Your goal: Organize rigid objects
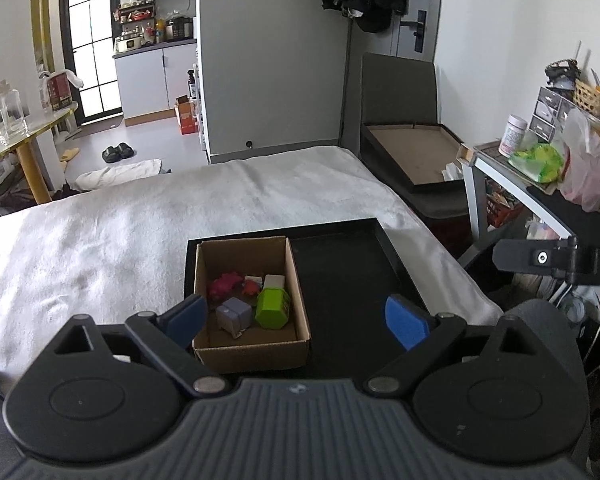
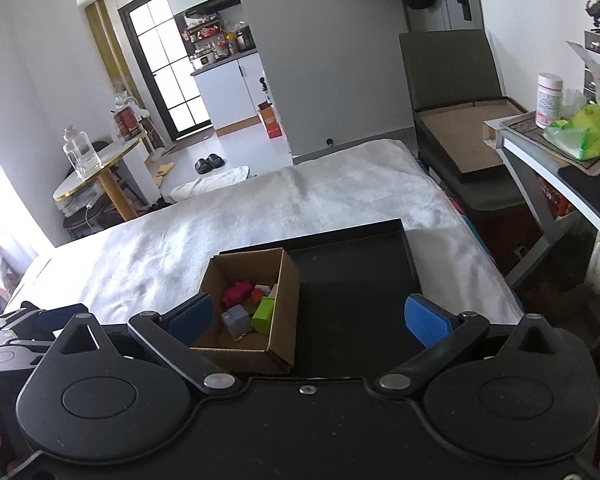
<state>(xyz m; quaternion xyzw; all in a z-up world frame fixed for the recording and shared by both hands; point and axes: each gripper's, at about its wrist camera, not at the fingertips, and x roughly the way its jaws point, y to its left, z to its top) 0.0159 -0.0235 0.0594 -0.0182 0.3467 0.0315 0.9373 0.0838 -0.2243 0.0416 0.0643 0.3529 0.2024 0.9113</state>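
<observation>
Cardboard box [image 1: 252,300] on black tray [image 1: 340,264], green block [image 1: 273,307], grey cube [image 1: 233,315], pink toy [image 1: 225,283]

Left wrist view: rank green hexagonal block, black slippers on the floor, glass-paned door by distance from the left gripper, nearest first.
1. Green hexagonal block, in the cardboard box between the left gripper fingers.
2. Black slippers, on the floor past the bed, left of centre.
3. Glass-paned door, back wall, upper left.
</observation>
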